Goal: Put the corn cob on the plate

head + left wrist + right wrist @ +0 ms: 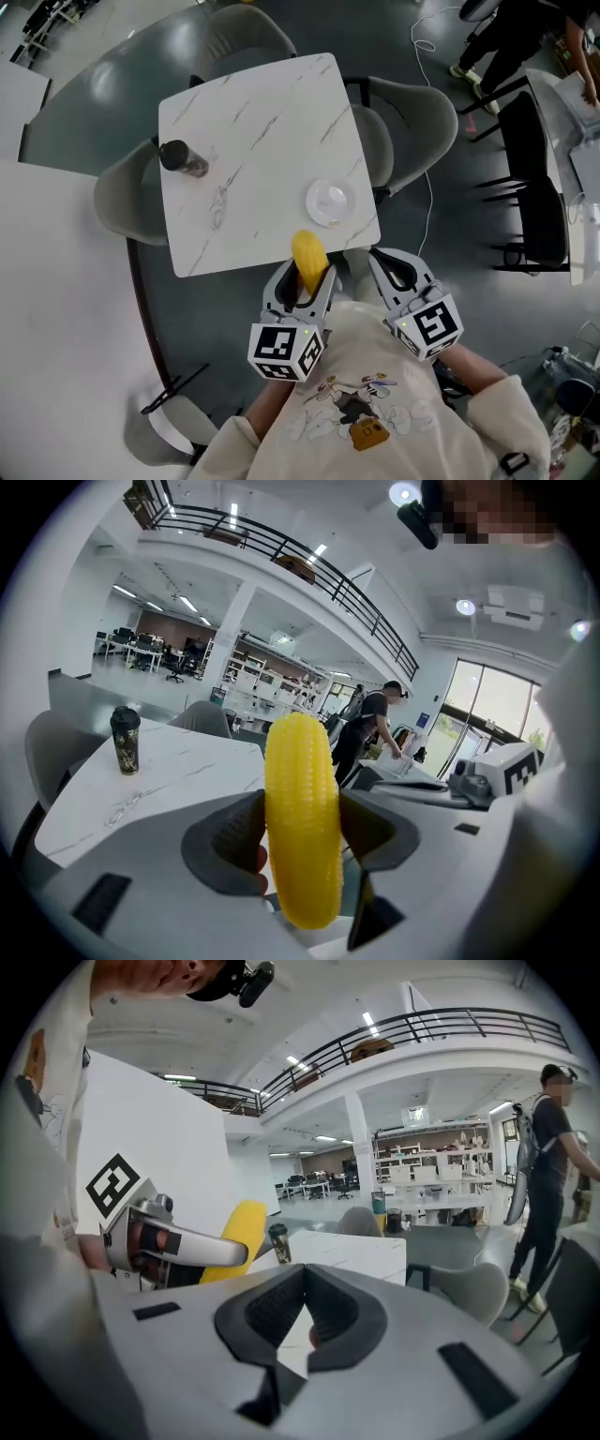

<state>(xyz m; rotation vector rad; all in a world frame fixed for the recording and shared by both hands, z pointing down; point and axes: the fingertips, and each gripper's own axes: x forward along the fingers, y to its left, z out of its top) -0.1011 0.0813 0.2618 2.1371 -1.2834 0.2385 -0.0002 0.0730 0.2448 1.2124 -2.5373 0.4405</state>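
Note:
A yellow corn cob [308, 255] stands upright between the jaws of my left gripper [305, 281], which is shut on it just off the near edge of the white marble table [253, 131]. In the left gripper view the corn cob [302, 827] fills the gap between both pads. A small white plate [330, 202] with nothing on it sits on the table near its front right corner, just beyond the cob. My right gripper [386, 261] hovers right of the cob, shut on nothing; its pads [330, 1321] meet. The right gripper view catches the corn cob [239, 1232] at left.
A dark lidded cup [181, 158] stands at the table's left edge. Grey chairs [412, 122] ring the table. A black chair [530, 178] and a walking person [511, 37] are at the far right. My white-sleeved body sits close below.

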